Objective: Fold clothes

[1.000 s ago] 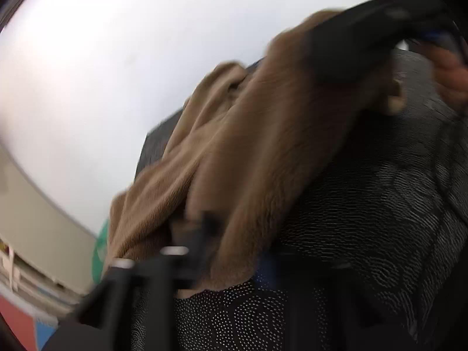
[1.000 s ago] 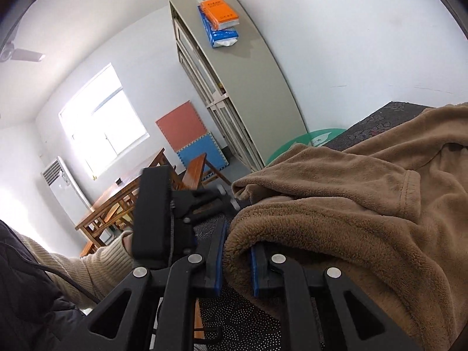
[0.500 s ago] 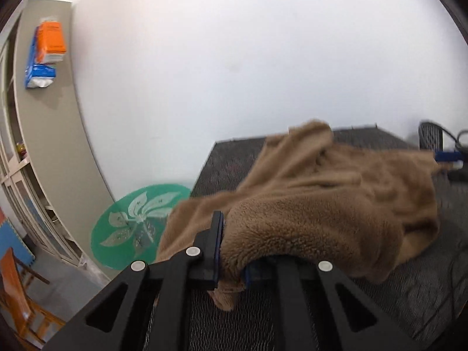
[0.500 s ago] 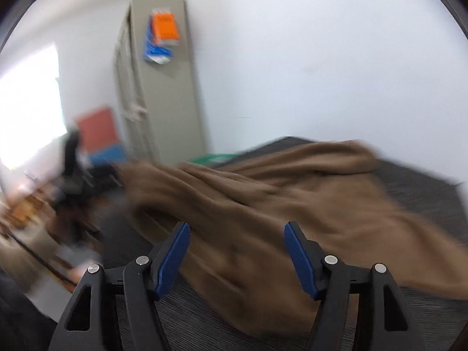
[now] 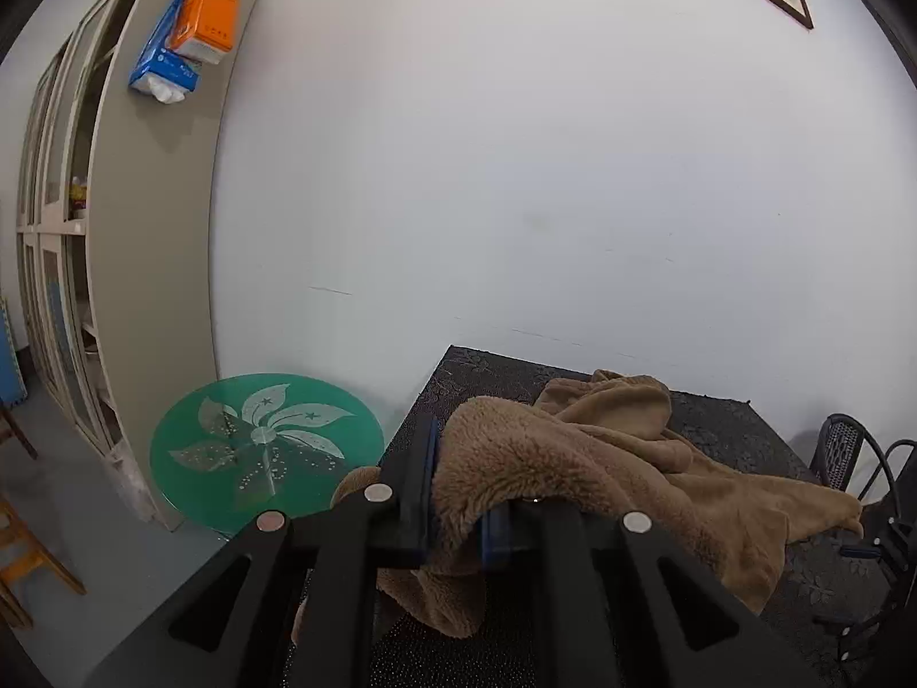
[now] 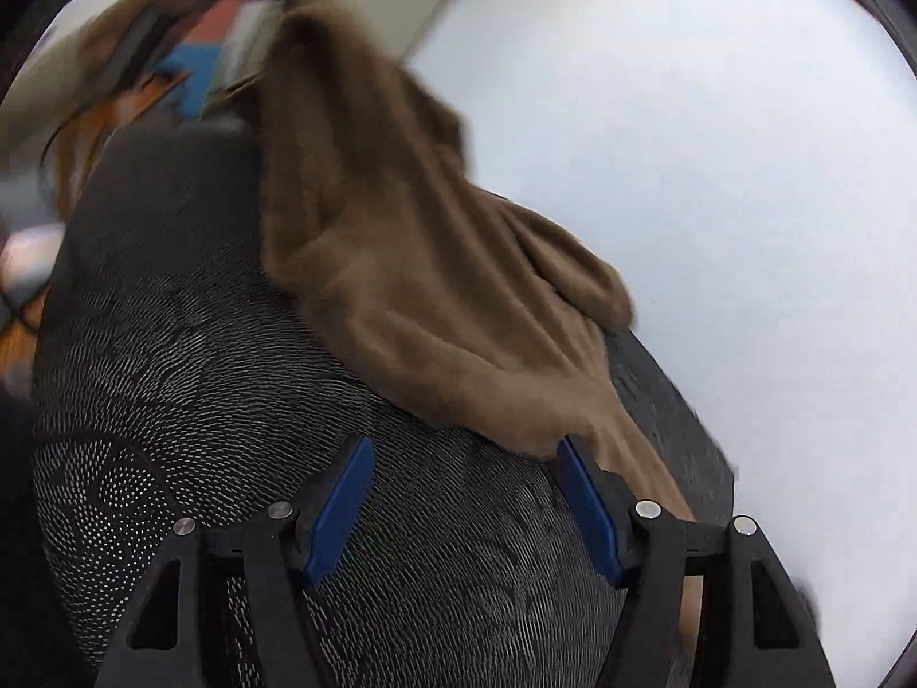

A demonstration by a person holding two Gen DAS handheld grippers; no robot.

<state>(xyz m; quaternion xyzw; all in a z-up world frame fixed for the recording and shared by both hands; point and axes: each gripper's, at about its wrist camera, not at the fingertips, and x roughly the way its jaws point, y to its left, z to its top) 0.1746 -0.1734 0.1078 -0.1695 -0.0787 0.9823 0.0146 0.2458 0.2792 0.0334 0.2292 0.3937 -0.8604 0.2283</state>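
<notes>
A brown fleece garment (image 5: 630, 458) lies crumpled across a dark patterned table (image 5: 498, 370). My left gripper (image 5: 455, 493) is shut on a thick fold of the garment at its left end and holds that end lifted above the table. In the right wrist view the brown fleece garment (image 6: 412, 264) rises from the dark patterned table (image 6: 200, 355) toward the upper left, where the other gripper is a dark blur. My right gripper (image 6: 464, 504) stands open over bare tabletop. Its right finger touches the garment's lower edge, and nothing sits between the blue pads.
A round green glass table (image 5: 266, 450) stands left of the dark table. A tall grey cabinet (image 5: 143, 241) carries tissue packs (image 5: 189, 34) on its top. A black wire chair (image 5: 859, 458) is at the right. Wooden chairs (image 5: 23, 550) stand at the far left. A white wall is behind.
My right gripper let go of the garment, opened, and swung down over the bare tabletop. My left gripper kept its grip, rolled upright and rose with the garment's end.
</notes>
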